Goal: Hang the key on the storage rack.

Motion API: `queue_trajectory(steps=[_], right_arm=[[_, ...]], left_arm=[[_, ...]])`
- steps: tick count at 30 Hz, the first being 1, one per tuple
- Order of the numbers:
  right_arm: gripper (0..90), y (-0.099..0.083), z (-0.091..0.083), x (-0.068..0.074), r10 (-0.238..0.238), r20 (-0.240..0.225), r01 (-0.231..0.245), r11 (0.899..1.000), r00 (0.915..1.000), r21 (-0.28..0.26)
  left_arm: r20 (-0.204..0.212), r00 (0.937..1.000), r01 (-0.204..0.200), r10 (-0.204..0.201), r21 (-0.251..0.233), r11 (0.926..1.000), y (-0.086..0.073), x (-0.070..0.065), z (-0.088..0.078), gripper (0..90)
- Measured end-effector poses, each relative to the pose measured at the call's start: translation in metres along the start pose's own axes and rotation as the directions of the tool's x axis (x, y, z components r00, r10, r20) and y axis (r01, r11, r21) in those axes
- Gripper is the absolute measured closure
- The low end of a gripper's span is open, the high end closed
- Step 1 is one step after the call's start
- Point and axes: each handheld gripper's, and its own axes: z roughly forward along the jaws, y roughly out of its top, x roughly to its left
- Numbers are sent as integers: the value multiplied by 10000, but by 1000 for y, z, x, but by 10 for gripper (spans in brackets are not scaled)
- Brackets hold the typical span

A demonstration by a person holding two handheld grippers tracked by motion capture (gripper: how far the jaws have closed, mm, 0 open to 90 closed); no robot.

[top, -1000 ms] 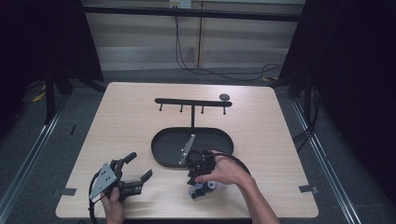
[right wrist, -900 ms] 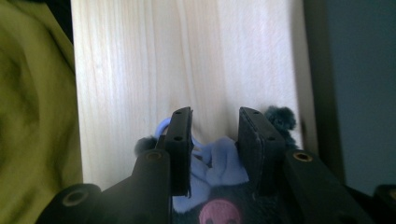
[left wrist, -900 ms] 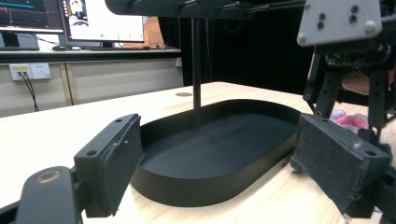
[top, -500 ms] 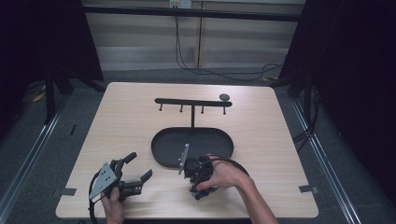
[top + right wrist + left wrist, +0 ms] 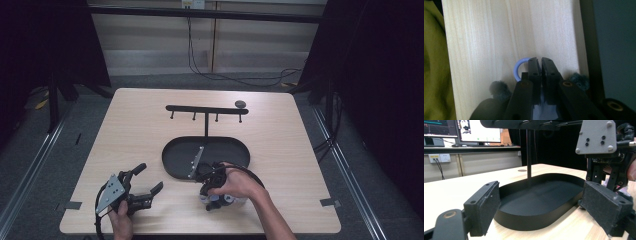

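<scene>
Ring, blue: pinched in right gripper, near tray and rack beyond; left gripper gaped, farther off.

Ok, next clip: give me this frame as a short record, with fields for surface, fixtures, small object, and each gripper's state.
surface: light wooden table
fixtures: black oval tray with a hook rack rising from its far side
small object: blue ring
right gripper: jaws shut on the blue ring, near the table's front edge, close to the tray
left gripper: jaws open, nothing between them, pointed at the tray
other: small dark disc on the table beyond the rack
</scene>
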Motion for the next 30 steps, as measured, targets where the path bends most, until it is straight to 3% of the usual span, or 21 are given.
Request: queue_trajectory(steps=[4, 9, 15, 24, 30], right_arm=[[755, -1, -3, 1, 54, -199, -56, 9999, 9998, -90], [730, 0, -6, 5, -190, -100, 193, 9992, 9998, 350], [666, -1, 5, 3, -482, -86, 488, 9955, 9988, 810], [816, -5, -2, 0, -164, -229, 173, 9989, 9996, 430], [874, -7, 0, 2, -81, -553, 121, 9974, 9984, 713]], left_arm=[[10, 10000, 16, -16, -19, 10000, 0, 0, 0, 152], [19, 10000, 11, -11, -18, 10000, 0, 0, 0, 152], [55, 10000, -14, 14, 6, 10000, 0, 0, 0, 152], [29, 10000, 15, -15, -17, 10000, 0, 0, 0, 153], [39, 10000, -23, 23, -7, 10000, 0, 0, 0, 153]])
